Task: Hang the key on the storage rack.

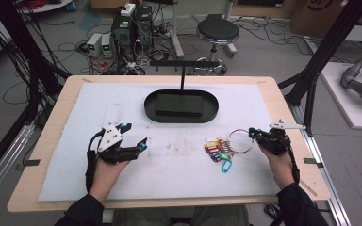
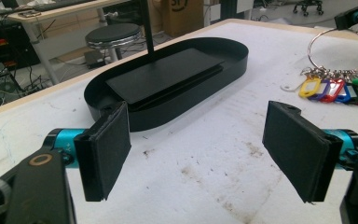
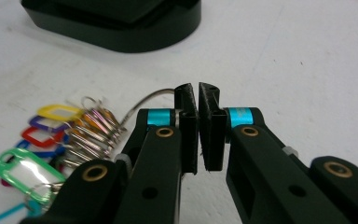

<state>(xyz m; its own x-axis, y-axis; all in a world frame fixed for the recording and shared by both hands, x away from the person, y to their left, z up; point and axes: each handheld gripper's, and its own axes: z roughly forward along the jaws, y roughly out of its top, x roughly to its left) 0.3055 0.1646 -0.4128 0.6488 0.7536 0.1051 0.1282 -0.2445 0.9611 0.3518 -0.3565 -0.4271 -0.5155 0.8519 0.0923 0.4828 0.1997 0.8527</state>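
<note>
From above, my right gripper [image 1: 253,133] pinched the key ring [image 1: 240,141] at the mat's right. My left gripper [image 2: 205,149] stood wide, empty, facing the black tray [image 2: 168,88]. Beside my right jaws, tags [image 3: 42,140] trailed left; lifting probably came next.

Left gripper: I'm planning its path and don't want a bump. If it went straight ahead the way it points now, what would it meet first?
The left gripper, jaws wide open, points across bare white mat at the black oval tray. Its near wall is probably first; depth is unclear.
</note>
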